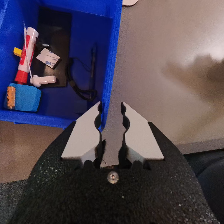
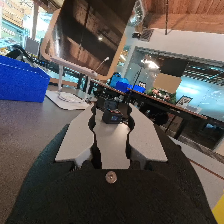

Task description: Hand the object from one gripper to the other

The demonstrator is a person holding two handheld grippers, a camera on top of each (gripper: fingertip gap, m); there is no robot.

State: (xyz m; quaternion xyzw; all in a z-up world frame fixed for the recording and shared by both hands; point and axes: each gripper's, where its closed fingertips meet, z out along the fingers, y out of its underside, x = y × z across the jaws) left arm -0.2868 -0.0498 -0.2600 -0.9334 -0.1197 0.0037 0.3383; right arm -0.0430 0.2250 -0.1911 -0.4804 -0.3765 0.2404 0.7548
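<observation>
both grippers, left (image 1: pixel 111 103) and right (image 2: pixel 111 105), were seen released and empty; no object was yet held. the bin (image 1: pixel 109 72) items were seen up-left of the left fingers, nearer them.

Blue bin (image 1: pixel 112 60) holding a white tube (image 1: pixel 27 53) with red cap and red band, a yellow block (image 1: pixel 17 51), a light-blue foam cube (image 1: pixel 27 97) and an orange battery (image 1: pixel 11 97) — on a grey-brown table (image 1: pixel 169 84). Both grippers (image 1: pixel 111 103) (image 2: pixel 110 105) — grey fingers (image 1: pixel 84 130), black inner pads, speckled black bodies.
</observation>
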